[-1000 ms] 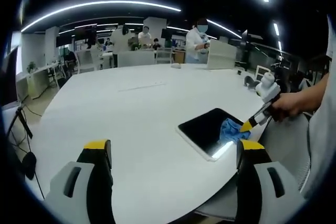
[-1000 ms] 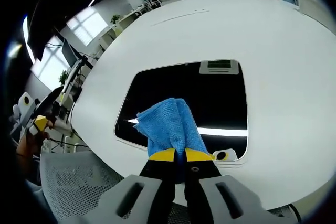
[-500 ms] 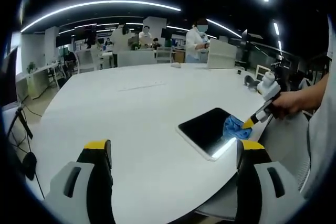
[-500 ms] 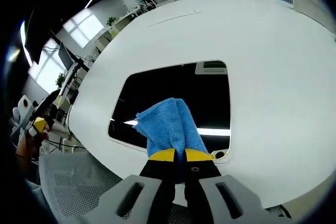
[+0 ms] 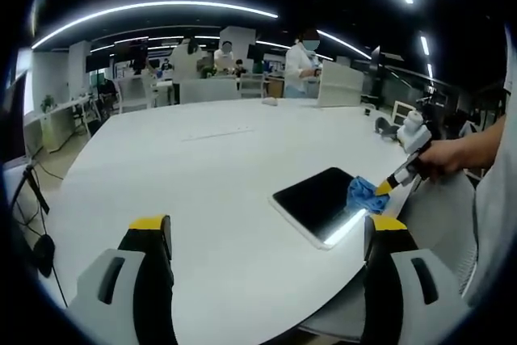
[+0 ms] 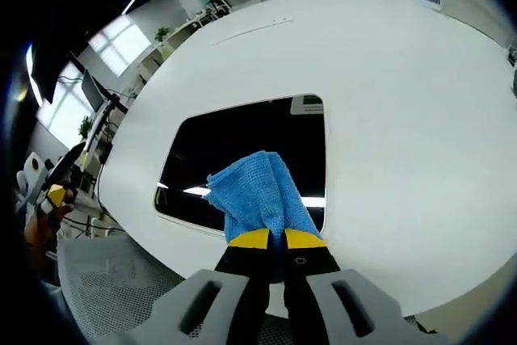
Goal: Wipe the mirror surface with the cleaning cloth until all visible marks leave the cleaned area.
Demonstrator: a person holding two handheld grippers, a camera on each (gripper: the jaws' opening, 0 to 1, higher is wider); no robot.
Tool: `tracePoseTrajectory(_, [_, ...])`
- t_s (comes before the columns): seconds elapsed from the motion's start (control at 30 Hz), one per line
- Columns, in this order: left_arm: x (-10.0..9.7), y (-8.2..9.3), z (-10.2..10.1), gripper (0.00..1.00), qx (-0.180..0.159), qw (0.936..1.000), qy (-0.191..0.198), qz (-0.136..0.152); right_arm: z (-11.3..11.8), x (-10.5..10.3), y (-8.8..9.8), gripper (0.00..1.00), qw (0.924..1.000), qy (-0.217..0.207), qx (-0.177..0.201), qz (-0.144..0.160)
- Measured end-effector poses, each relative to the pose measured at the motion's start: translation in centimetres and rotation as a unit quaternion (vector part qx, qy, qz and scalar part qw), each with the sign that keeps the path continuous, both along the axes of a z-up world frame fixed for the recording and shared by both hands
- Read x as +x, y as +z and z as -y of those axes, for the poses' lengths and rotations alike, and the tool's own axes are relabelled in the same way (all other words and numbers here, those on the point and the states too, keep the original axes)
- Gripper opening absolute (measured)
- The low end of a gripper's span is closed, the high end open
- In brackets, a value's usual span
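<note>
**Blue cloth pinched on the mirror's near edge**

The right gripper (image 6: 271, 238) has its yellow-tipped jaws pressed together on a bunched blue cleaning cloth (image 6: 260, 195), which rests on the dark mirror (image 6: 234, 147) near its near edge. The mirror lies flat on a large white table (image 6: 404, 103), close to the table's near rim, with a white frame around its dark glass. A bright strip of ceiling light reflects in the glass on both sides of the cloth.

In the left gripper view, the left gripper (image 5: 266, 232) hangs over the white table (image 5: 186, 175) with its jaws spread wide and nothing between them. To its right lies the mirror (image 5: 319, 199), and the cleaning cloth (image 5: 362, 194) sits on the mirror's right side, held by the right gripper (image 5: 383, 189) in a person's hand (image 5: 440, 159). Several people (image 5: 303, 62) stand at the far side of the room, beyond the table.
</note>
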State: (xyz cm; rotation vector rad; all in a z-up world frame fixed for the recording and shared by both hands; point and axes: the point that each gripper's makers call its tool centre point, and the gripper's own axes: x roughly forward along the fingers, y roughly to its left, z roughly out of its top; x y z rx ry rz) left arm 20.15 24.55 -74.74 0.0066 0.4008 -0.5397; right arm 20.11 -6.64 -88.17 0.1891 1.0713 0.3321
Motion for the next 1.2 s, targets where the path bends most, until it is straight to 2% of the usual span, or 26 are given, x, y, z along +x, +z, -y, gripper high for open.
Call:
tracePoseTrajectory(0.53, [0.2,-0.3,-0.1,0.99,-0.002,1.0,-0.001,-0.001,-0.2,0.1,0.0,0.0,0.9999,-0.008,0.01,-0.005])
tracePoseTrajectory(1.2, [0.1,-0.1,-0.1,0.99,-0.004,1.0,0.007,-0.004,-0.2,1.7,0.1,0.0,0.9998,-0.015,0.009,-0.006])
